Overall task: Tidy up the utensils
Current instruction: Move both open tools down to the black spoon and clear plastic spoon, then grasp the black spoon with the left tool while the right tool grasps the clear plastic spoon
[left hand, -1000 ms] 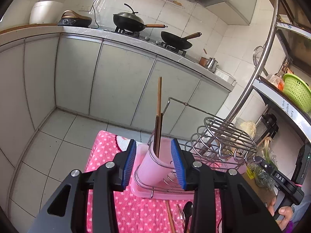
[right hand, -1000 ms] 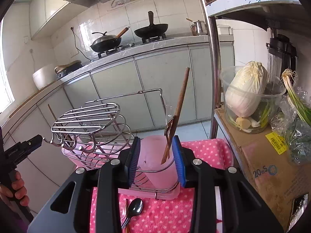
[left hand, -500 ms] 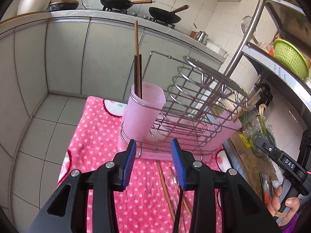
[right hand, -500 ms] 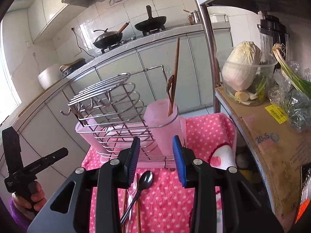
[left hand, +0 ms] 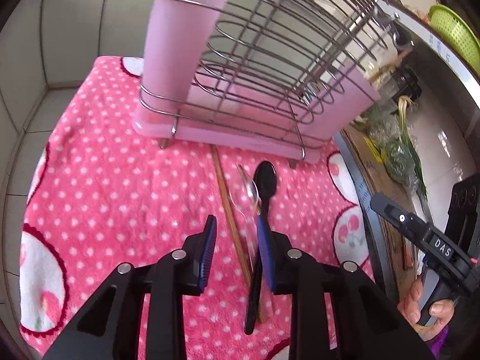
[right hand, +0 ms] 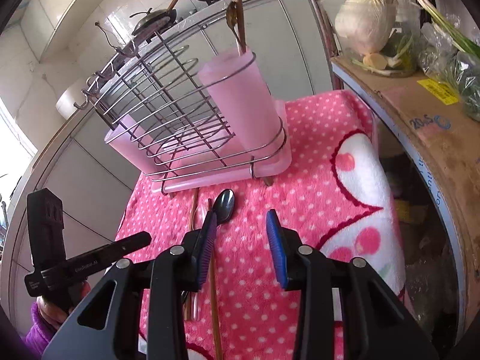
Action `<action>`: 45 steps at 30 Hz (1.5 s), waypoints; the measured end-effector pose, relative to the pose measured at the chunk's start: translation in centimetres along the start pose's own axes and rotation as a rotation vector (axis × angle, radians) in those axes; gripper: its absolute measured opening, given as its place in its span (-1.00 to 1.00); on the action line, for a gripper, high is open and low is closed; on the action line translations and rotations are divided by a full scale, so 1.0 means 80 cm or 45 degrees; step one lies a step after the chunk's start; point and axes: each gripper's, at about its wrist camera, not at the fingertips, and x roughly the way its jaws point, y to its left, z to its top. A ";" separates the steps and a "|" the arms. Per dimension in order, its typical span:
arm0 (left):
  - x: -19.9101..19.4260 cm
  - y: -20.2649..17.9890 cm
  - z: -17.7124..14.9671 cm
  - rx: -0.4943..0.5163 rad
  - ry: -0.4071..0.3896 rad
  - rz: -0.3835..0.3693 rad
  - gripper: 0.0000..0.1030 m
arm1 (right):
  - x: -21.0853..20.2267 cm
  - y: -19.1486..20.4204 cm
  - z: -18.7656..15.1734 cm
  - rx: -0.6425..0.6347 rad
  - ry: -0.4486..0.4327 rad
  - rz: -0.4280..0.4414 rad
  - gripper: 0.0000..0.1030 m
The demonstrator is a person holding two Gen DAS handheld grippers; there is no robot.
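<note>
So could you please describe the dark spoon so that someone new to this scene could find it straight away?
Start at the pink dish rack standing on the pink polka-dot cloth. Just in front of its base a few loose utensils lie on the cloth: a wooden chopstick, a clear plastic spoon and the dark spoon. It is the only dark, glossy one, with its oval bowl pointing toward the rack.

Setting: a home kitchen. Woks (right hand: 156,19) stand on a stove set in a counter above grey cabinet doors (right hand: 303,45), with white wall tiles (right hand: 60,9) behind. A wire dish rack (right hand: 168,105) with a pink utensil cup (right hand: 243,102) stands on a pink dotted towel (left hand: 120,192). Beside it a metal shelf holds a cabbage (right hand: 364,24) and spring onions (right hand: 444,27) (also a green colander (left hand: 456,34)).
</note>
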 end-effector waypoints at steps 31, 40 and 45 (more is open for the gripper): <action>0.079 -0.073 0.004 0.289 0.037 0.135 -0.87 | 0.028 -0.007 -0.027 0.039 0.105 0.055 -0.32; 0.017 -0.004 0.006 0.097 -0.063 0.189 -0.87 | 0.063 0.024 -0.032 0.019 0.244 0.262 -0.32; 0.020 0.034 -0.004 0.025 -0.009 0.228 -0.87 | 0.108 0.046 -0.032 0.033 0.377 0.331 -0.32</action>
